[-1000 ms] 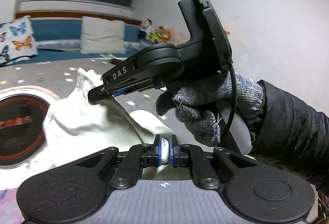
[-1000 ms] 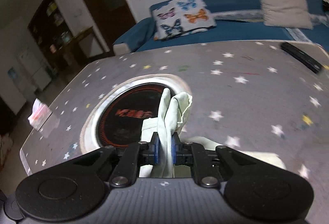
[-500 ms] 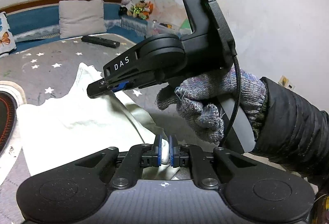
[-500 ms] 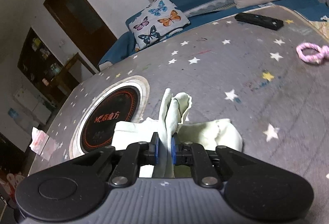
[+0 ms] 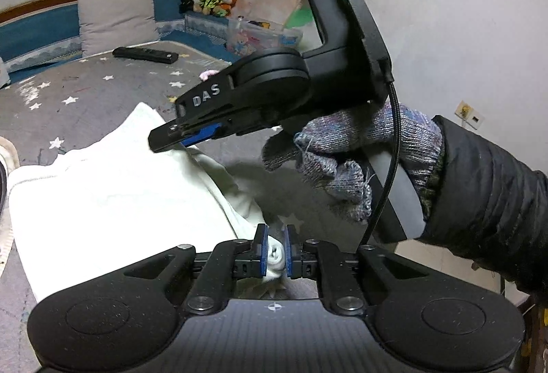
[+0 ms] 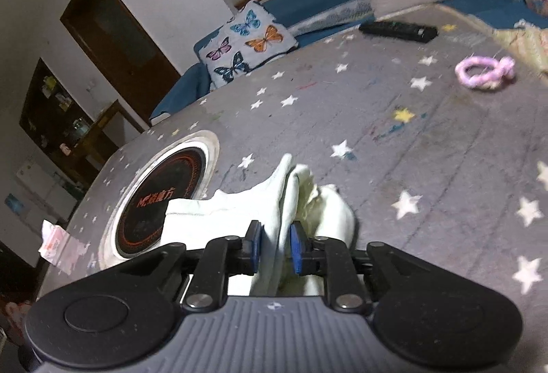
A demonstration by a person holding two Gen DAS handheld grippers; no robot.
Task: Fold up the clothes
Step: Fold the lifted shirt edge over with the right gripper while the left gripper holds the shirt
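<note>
A pale cream garment (image 5: 113,198) lies spread on the grey star-patterned table (image 5: 85,92). My left gripper (image 5: 274,251) is shut on a bunched edge of the garment at its near right corner. My right gripper (image 5: 181,140), held by a gloved hand, shows in the left wrist view, pinching the far right edge of the garment. In the right wrist view the right gripper (image 6: 275,248) has its pads a little apart with a fold of the garment (image 6: 291,188) between them, and the cloth droops onto the table (image 6: 428,150).
A round black induction plate (image 6: 161,202) is set in the table left of the garment. A black remote (image 6: 399,29), a pink hair tie (image 6: 484,72) and a crumpled paper (image 6: 56,241) lie on the table. A blue bench with cushions (image 6: 251,41) runs behind.
Both grippers have carried the garment's edge to the right and lower, away from the induction plate. The right gripper's pads have opened slightly around the cloth.
</note>
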